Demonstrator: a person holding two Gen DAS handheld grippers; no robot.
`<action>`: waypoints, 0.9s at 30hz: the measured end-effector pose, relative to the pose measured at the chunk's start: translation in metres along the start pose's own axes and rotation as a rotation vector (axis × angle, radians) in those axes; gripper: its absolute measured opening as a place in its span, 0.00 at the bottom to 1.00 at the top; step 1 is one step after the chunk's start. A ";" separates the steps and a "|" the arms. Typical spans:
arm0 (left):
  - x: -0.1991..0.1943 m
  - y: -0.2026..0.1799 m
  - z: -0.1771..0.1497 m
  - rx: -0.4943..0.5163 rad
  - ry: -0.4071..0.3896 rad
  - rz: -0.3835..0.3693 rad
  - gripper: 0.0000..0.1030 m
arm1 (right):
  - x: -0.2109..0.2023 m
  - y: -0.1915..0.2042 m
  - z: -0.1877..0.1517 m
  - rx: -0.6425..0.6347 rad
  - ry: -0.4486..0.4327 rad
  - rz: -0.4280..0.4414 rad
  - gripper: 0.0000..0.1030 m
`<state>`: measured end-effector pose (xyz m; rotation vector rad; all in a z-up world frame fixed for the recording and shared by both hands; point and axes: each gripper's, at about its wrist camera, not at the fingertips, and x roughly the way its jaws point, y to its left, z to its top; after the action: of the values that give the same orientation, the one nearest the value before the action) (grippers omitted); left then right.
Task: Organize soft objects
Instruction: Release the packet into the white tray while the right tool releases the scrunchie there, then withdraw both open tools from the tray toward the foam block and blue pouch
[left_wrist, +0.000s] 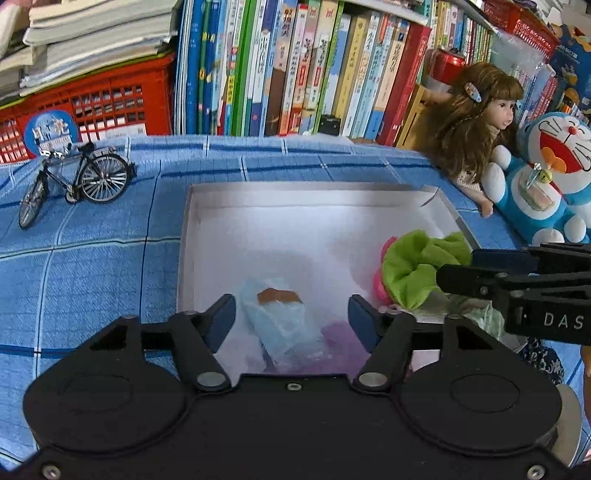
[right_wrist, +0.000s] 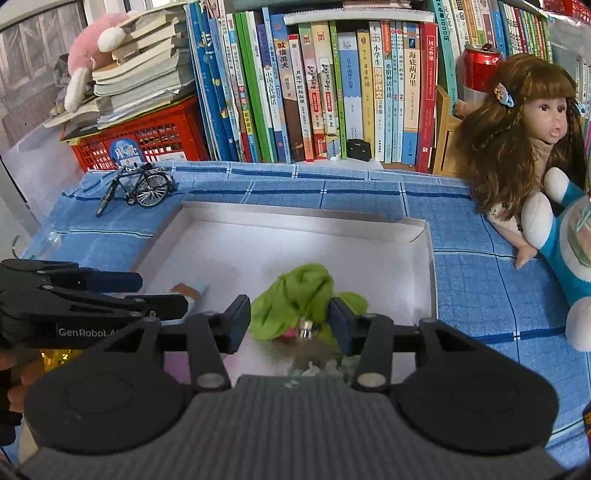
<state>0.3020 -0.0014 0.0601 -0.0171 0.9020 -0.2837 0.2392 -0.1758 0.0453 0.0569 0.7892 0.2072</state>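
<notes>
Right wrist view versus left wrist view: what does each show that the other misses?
Only the right wrist view shows the pink plush lying against the stacked books. Only the left wrist view shows the blue cat plush's face. Both show the white box, the green cloth between the right gripper's open jaws, the pale blue packet between the left gripper's open jaws, the doll and the model bicycle.

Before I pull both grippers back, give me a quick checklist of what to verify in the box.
1. Left gripper clear of the pale blue bundle: ok, a gap shows each side.
2. Right gripper off the green cloth: cannot tell, cloth fills the gap.
3. Both items inside the white box: ok.
4. Grippers apart from each other: ok.
5. Doll untouched beside the box: ok.
</notes>
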 end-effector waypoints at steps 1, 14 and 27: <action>-0.003 -0.001 0.000 0.001 -0.006 0.001 0.65 | -0.002 0.001 -0.001 -0.003 -0.004 0.002 0.62; -0.078 -0.025 -0.028 0.090 -0.172 0.019 0.82 | -0.073 0.015 -0.019 -0.124 -0.182 0.013 0.80; -0.145 -0.021 -0.075 0.121 -0.283 0.002 0.88 | -0.153 -0.003 -0.064 -0.214 -0.349 -0.042 0.87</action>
<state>0.1544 0.0226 0.1284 0.0545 0.6031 -0.3248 0.0892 -0.2117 0.1064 -0.1227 0.4177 0.2336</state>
